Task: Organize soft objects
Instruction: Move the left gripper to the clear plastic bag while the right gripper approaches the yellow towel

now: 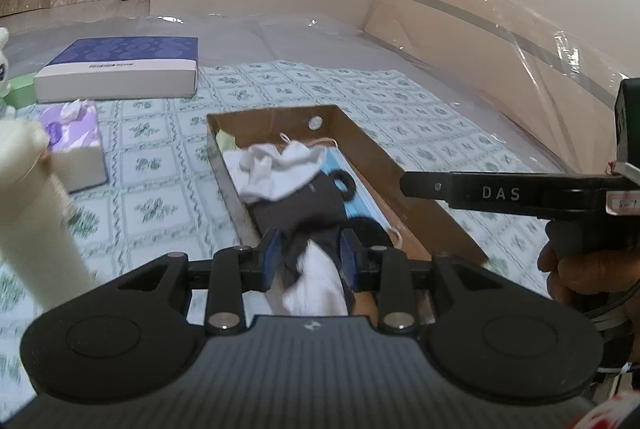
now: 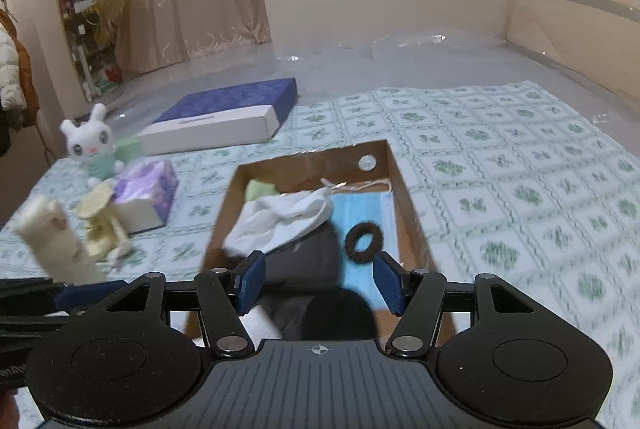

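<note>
We see a bed under a green-patterned cloth, and on it an open cardboard box lying lengthwise ahead of both claws. Inside the box lie a blue face mask, a white cloth pouch, a dark grey garment and a small black hair ring resting on the mask. Left of the box sit a blue-and-white flat box, a purple tissue pack and a white toy rabbit. Our left claw is clamped on a black-and-white sock, held over the near end of the box. Our right claw stands with its pads apart above the box, nothing pressed between them.
</note>
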`<state>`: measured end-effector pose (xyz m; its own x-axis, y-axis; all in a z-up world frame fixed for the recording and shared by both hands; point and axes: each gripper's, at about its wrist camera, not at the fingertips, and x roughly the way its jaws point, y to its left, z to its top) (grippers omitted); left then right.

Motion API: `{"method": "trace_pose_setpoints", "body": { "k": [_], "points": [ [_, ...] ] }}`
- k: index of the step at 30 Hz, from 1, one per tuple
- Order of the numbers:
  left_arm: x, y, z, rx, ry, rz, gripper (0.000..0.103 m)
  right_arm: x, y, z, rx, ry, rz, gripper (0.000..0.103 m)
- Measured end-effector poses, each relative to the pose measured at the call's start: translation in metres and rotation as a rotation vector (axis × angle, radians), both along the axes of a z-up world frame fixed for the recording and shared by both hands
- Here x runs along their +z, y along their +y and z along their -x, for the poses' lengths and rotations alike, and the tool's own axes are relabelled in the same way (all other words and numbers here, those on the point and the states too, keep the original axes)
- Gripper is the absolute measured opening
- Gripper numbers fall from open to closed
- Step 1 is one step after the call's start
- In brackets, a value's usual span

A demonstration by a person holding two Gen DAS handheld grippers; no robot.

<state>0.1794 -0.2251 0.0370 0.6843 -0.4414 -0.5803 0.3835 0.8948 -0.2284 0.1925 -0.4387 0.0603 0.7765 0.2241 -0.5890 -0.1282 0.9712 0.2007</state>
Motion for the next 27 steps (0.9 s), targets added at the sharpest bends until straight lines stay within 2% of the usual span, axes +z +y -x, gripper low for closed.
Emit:
{"method": "trace_pose_setpoints", "body": {
  "k": [7, 12, 15, 27],
  "points": [
    [0.003, 0.027, 0.057, -0.029, -0.008, -0.009, 0.030, 0.003, 0.023, 0.063, -0.039, 0.005, -0.081, 0.060],
    [0.003, 0.061, 0.089, -0.028, -0.019, -0.023, 0.040, -0.003, 0.054, 0.102, -0.022, 0.016, -0.099, 0.060],
    [0.002, 0.084, 0.105, -0.016, -0.028, -0.039, 0.042, -0.005, 0.071, 0.120, -0.016, 0.020, -0.114, 0.060],
    [0.004, 0.181, 0.139, 0.101, -0.066, -0.064, 0.064, -0.005, 0.136, 0.150, 0.098, 0.033, -0.065, 0.060]
  ]
}}
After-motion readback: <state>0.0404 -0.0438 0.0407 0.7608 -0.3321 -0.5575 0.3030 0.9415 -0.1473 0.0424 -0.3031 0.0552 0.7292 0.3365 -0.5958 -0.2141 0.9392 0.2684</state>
